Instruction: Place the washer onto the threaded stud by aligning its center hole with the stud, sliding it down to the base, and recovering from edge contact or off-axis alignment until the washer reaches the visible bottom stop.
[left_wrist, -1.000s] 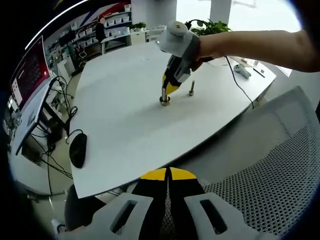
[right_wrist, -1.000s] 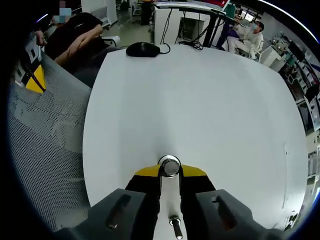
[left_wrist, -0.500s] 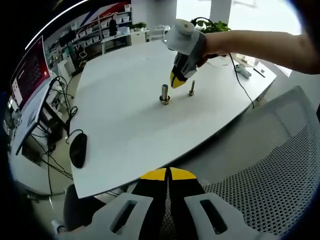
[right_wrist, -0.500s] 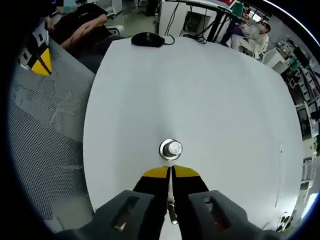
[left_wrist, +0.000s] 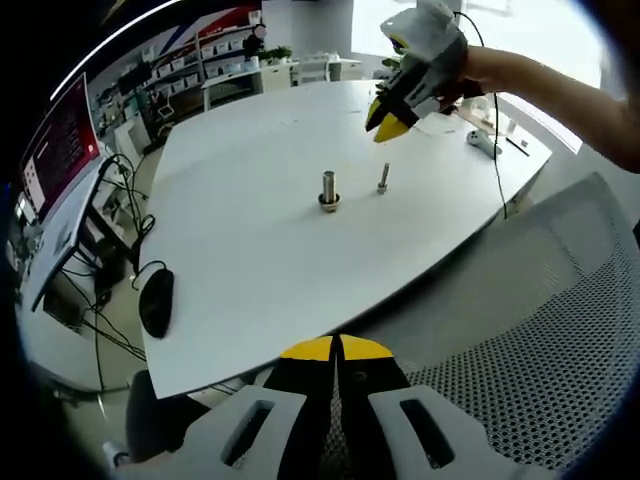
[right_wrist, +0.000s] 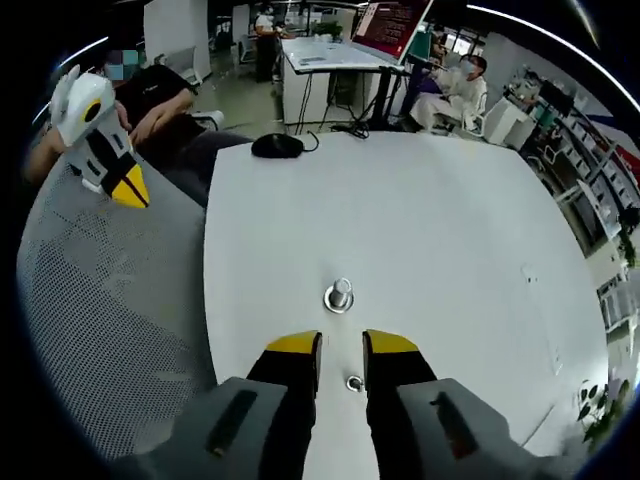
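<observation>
Views face each other across the table (left_wrist: 250, 230), sharing the stud (right_wrist: 340, 293).

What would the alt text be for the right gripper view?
The right gripper hangs with yellow-tipped jaws open above a white table, where a metal threaded stud stands with a washer at its base. A smaller metal bolt stands between the jaws, and a black computer mouse lies at the far edge.

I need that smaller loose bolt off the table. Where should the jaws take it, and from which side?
Grip the small bolt by its bare upper shank, coming from above. It stands upright and slim on the table, well apart from the stud, so the jaws can likely straddle it.
</observation>
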